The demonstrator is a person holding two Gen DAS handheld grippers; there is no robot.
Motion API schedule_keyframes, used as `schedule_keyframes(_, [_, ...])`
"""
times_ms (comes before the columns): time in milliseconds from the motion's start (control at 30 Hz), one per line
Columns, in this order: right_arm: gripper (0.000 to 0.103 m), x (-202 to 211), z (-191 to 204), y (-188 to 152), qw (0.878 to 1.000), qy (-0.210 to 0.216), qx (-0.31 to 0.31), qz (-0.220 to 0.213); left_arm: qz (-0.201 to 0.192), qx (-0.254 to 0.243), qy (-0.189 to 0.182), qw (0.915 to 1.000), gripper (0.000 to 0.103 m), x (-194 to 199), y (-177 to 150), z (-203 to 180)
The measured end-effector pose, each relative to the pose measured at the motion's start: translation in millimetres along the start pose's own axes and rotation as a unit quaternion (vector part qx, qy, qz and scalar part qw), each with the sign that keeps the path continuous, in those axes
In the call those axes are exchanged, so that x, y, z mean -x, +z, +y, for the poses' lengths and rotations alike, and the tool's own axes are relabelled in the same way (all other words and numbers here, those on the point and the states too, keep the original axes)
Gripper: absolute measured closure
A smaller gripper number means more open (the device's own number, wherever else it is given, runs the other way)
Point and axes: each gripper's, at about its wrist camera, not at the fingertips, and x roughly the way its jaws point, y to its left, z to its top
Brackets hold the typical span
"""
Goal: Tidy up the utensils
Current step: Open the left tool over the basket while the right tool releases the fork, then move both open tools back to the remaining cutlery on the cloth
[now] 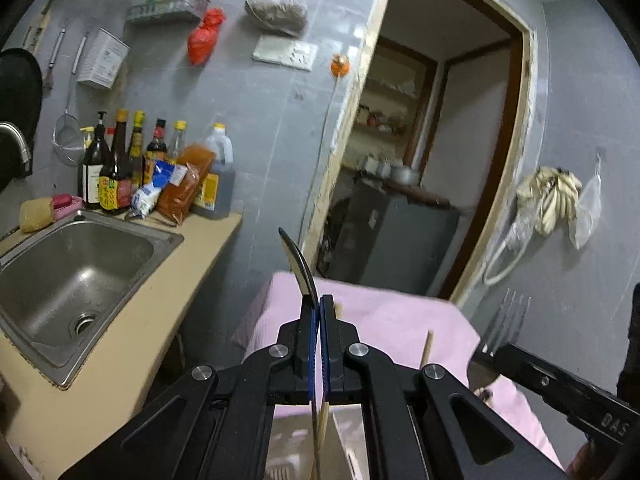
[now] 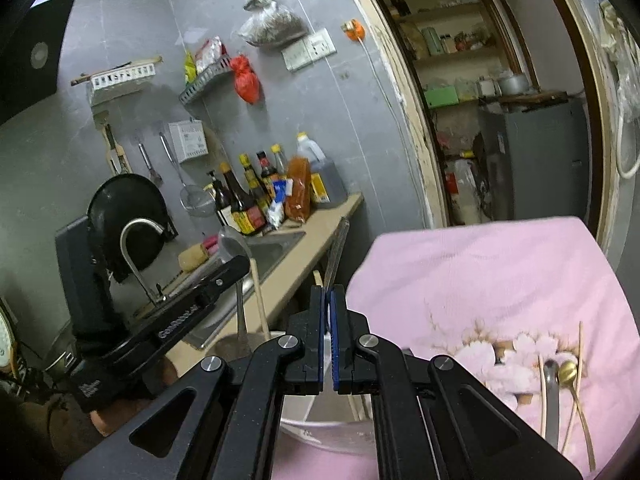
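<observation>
- Over the near edge of the pink cloth (image 1: 384, 320), the left gripper (image 1: 319, 312) has its blue-padded jaws pressed together on a metal spoon (image 1: 298, 264), whose bowl stands edge-on above the fingertips while its handle runs down between the jaws toward the camera.
- A pale wooden chopstick (image 1: 324, 416) shows just beside that handle under the jaws; whether it is pinched too I cannot tell.
- In the right wrist view the same spoon (image 2: 234, 242) sticks up past the left gripper's black finger (image 2: 224, 272), with a wooden stick (image 2: 259, 300) beside it.
- The right gripper (image 2: 329, 304) is likewise clamped, its pads closed on a metal fork (image 2: 336, 252) seen edge-on and blurred; from the left camera the fork's tines (image 1: 510, 320) rise at the right edge.
- On the pink cloth (image 2: 480, 272), near the flower print at its lower right, lie a dull metal spoon (image 2: 552, 392), a small gold spoon (image 2: 568, 372) and thin chopsticks (image 2: 578, 380), crossing one another.
- A white rim (image 2: 316, 434) of some container shows below the right gripper's jaws; what it holds is hidden.
- To the left, beside the cloth, is the steel sink (image 1: 72, 264) set in a beige counter (image 1: 132, 344), with sauce bottles (image 1: 116, 168) at the wall behind it.
</observation>
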Motion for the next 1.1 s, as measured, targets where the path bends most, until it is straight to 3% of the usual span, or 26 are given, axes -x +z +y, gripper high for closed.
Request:
schedule_keyframes(100, [0.092,3.4,-6.0,-4.5,1.0,-0.002,-0.015,0.005,0.019,0.013,-0.012,0.9997,0.099,4.3,-1.7,4.6])
schedule_keyframes(167, [0.071,8.8,-8.8,-5.7,1.0,-0.002,-0.021,-0.003,0.031,0.019,-0.016,0.9992,0.093,5.8,-3.8,6.5])
schedule_keyframes(300, [0.067,24.8,-11.5,-3.0,0.999,-0.007,-0.027,-0.022,0.036,0.028,-0.016,0.9989,0.084,15.8,-5.5,8.8])
schedule_keyframes(333, [0.066,29.8,-12.1,-1.4,0.999,-0.012,-0.026,-0.028,0.034,0.03,-0.017,0.9988,0.078,19.2,-4.5,8.7])
schedule_keyframes(467, [0.038,54.5,-13.9,8.4,0.997,-0.039,-0.017,-0.061,0.012,0.034,-0.02,0.9991,0.036,36.4,3.0,2.4])
schedule_keyframes(500, [0.035,60.9,-14.0,12.2,0.996,-0.047,-0.014,-0.07,0.003,0.034,-0.02,0.9992,0.033,42.3,5.8,-1.4])
schedule_keyframes(567, [0.017,75.9,-14.0,20.0,0.993,-0.072,-0.002,-0.089,-0.004,0.024,-0.012,0.9996,0.014,50.0,10.8,-10.7])
schedule_keyframes(633, [0.004,92.7,-15.2,25.1,0.988,-0.108,0.011,-0.113,-0.019,0.01,0.004,0.9998,0.007,58.9,14.8,-22.3])
schedule_keyframes(767, [0.003,119.5,-15.3,37.5,0.978,-0.142,0.05,-0.143,-0.046,-0.001,0.014,0.9988,0.001,71.5,19.4,-42.0])
schedule_keyframes(933, [0.002,149.1,-15.0,47.9,0.964,-0.185,0.099,-0.161,-0.068,-0.014,0.024,0.9973,0.001,81.4,19.1,-68.4])
schedule_keyframes(1100, [0.002,173.5,-23.0,56.1,0.959,-0.201,0.115,-0.165,-0.085,-0.045,0.026,0.995,0.001,86.4,10.4,-100.3])
